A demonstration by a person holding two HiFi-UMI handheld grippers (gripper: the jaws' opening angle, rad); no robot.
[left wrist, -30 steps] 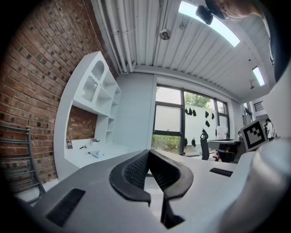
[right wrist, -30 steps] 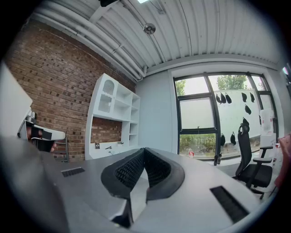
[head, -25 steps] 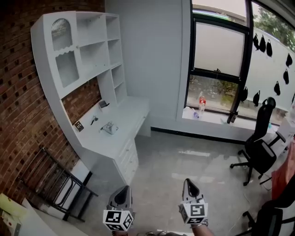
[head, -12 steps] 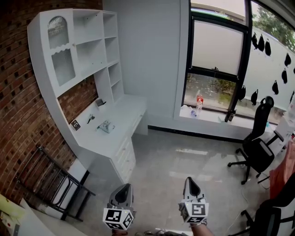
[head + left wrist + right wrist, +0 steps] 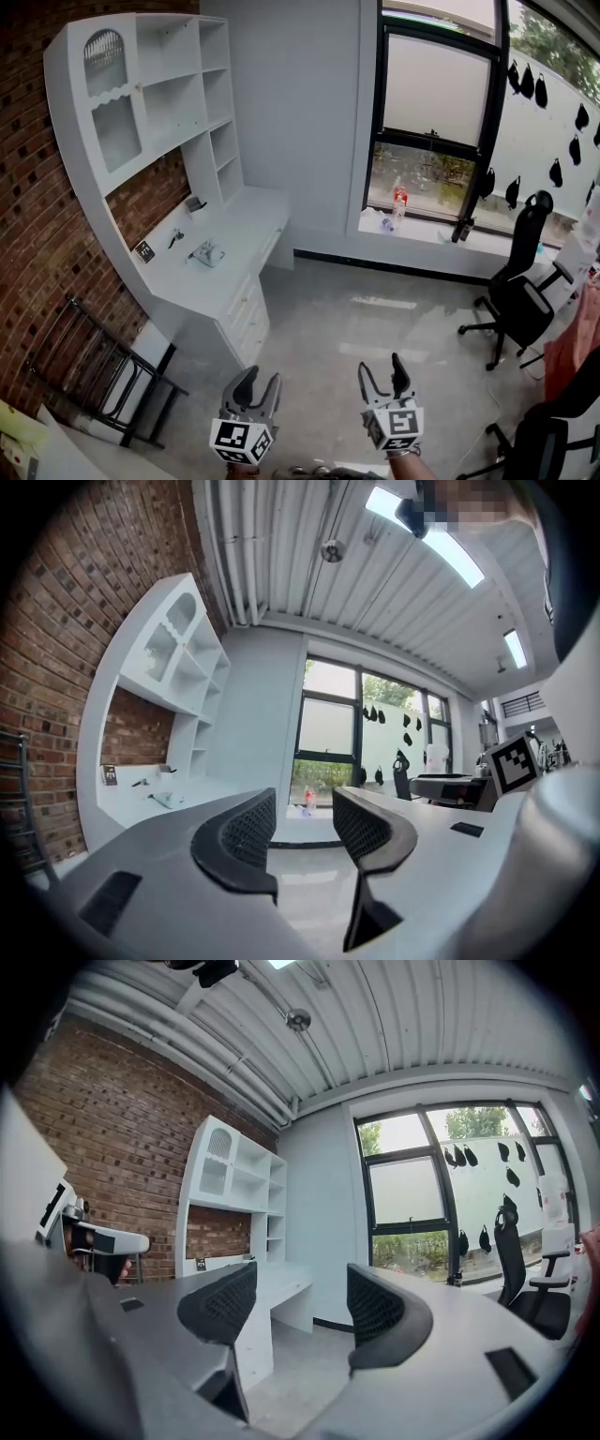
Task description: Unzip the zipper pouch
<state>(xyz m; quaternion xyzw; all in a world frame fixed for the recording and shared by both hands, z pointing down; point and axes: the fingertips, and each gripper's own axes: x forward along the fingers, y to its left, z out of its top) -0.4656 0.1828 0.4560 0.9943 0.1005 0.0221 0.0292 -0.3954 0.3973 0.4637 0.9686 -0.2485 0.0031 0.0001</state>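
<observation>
1. Both grippers sit low in the head view: the left gripper [image 5: 261, 382] and right gripper [image 5: 382, 367] have their jaws opening, spread with nothing between them
2. They hang over the floor [image 5: 375, 319], well apart from the white desk [image 5: 246, 225]
3. A small pale object [image 5: 206, 253] on that desk may be the zipper pouch; it is too small to tell
4. The step looks like the approach, with unzipping not begun; the next move calls for reaching the desk, pinning the pouch and taking its pull
</observation>
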